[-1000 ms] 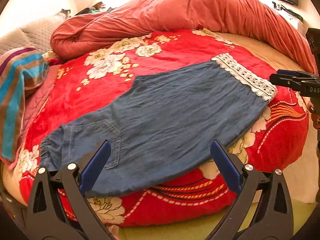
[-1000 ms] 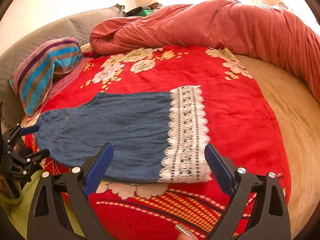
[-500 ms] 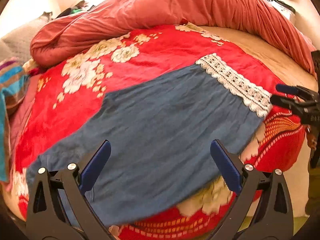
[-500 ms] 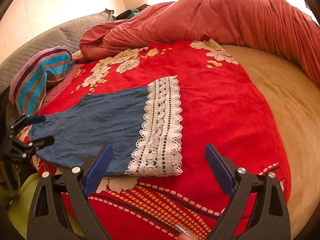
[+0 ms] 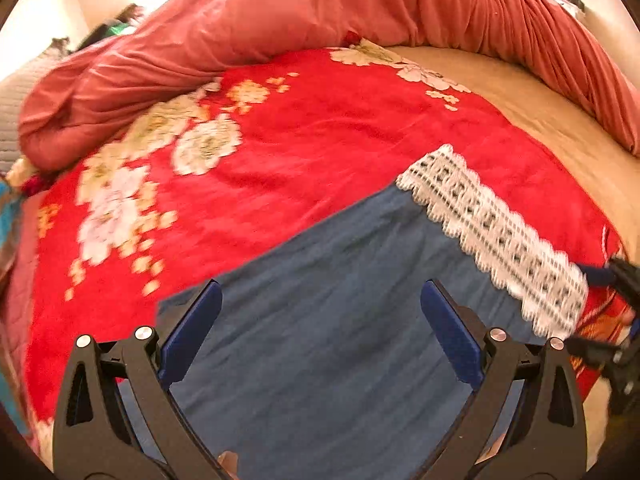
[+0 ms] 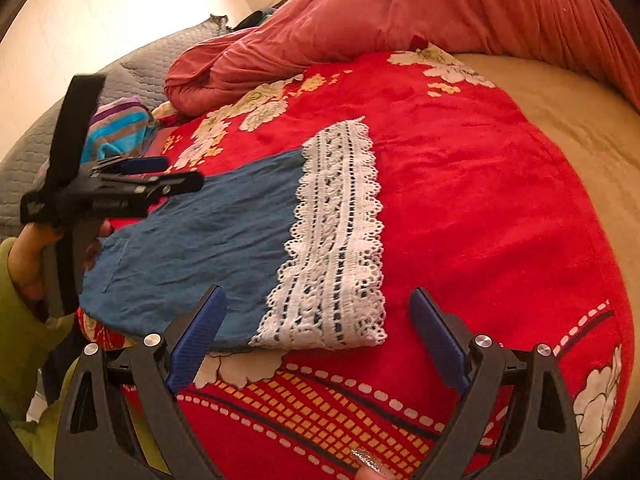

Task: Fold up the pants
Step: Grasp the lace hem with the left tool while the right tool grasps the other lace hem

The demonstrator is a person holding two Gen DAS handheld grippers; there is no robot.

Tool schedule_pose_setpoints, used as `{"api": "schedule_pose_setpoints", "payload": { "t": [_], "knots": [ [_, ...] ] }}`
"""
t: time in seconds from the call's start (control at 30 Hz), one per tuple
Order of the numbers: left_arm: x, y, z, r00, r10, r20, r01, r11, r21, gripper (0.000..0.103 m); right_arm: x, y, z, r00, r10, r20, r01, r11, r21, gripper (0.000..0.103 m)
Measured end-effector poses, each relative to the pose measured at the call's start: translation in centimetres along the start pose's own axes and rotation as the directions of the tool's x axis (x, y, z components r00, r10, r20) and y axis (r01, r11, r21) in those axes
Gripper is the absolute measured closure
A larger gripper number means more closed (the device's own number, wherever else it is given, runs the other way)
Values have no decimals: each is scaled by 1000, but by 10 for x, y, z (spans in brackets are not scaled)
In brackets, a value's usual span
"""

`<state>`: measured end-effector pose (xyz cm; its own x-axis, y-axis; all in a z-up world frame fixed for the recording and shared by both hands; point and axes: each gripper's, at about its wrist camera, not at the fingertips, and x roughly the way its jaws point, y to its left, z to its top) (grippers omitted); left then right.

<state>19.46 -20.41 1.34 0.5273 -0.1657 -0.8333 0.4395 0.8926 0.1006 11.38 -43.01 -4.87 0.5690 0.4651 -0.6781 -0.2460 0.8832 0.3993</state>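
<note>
Left wrist view: my left gripper [image 5: 320, 332] hangs with its jaws spread wide and nothing between them, low over the blue denim pants with a white lace hem band [image 5: 344, 320]. A second ago the whole garment lay in frame ahead of it; now only the denim mid-section fills the space between the blue pads [image 5: 192, 332], so this gripper has closed in on the cloth. The frame is blurred, consistent with motion.

Right wrist view: my right gripper [image 6: 318, 334] is likewise spread and empty, facing the near end of the lace hem band [image 6: 336, 240]. It has advanced toward that hem over the same interval.

The pants lie flat, already doubled leg on leg, on the red floral blanket [image 6: 460, 200] covering the bed, near its front edge. The rolled coral duvet [image 6: 440, 12] sits well behind.

Finding: neither gripper has taken hold yet. I judge both are positioned for the crosswise fold, hem toward waist.
</note>
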Motion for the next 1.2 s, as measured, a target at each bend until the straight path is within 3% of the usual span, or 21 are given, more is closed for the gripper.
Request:
{"api": "schedule_pose_setpoints", "payload": {
  "t": [0.17, 0.23, 0.3, 0.33, 0.4, 0.43, 0.87, 0.93, 1.0, 1.1, 1.2],
  "knots": [
    [38, -3, 19, 998, -56, -24, 57, 998, 14, 10, 6, 2, 1, 1000, -6, -4, 6, 1000, 8, 12],
    [53, -7, 25, 995, -91, -40, 92, 996, 15, 10, 7, 1, 2, 1000, 6, -6, -6, 1000, 14, 21],
    [61, -12, 31, 990, -130, -45, 131, 991, 24, 11, 10, 1, 4, 1000, 18, -14, -18, 1000, 20, 37],
    [62, -13, 32, 989, -143, -47, 144, 989, 29, 15, 12, 0, 4, 999, 25, -20, -25, 999, 23, 37],
    [69, -19, 35, 981, -183, -57, 186, 982, 39, 36, 16, 0, 5, 999, 35, -27, -35, 999, 24, 39],
    [72, -20, 35, 979, -196, -64, 198, 979, 36, 38, 18, 1, 5, 999, 39, -29, -38, 999, 26, 39],
    [97, -24, 38, 966, -249, -70, 251, 968, 25, 33, 40, 2, 17, 991, 125, -46, -123, 991, 46, 54],
    [97, -26, 39, 963, -261, -66, 264, 964, 36, 43, 44, 4, 20, 989, 140, -48, -138, 989, 49, 61],
    [94, -29, 38, 949, -308, -67, 311, 950, 35, 69, 48, 7, 21, 986, 159, -55, -157, 986, 51, 68],
    [91, -36, 38, 949, -306, -78, 310, 950, 44, 86, 49, 15, 23, 984, 168, -58, -166, 985, 40, 72],
    [89, -35, 37, 948, -310, -72, 314, 948, 52, 95, 46, 24, 27, 984, 169, -56, -169, 986, 13, 74]
  ]
}}
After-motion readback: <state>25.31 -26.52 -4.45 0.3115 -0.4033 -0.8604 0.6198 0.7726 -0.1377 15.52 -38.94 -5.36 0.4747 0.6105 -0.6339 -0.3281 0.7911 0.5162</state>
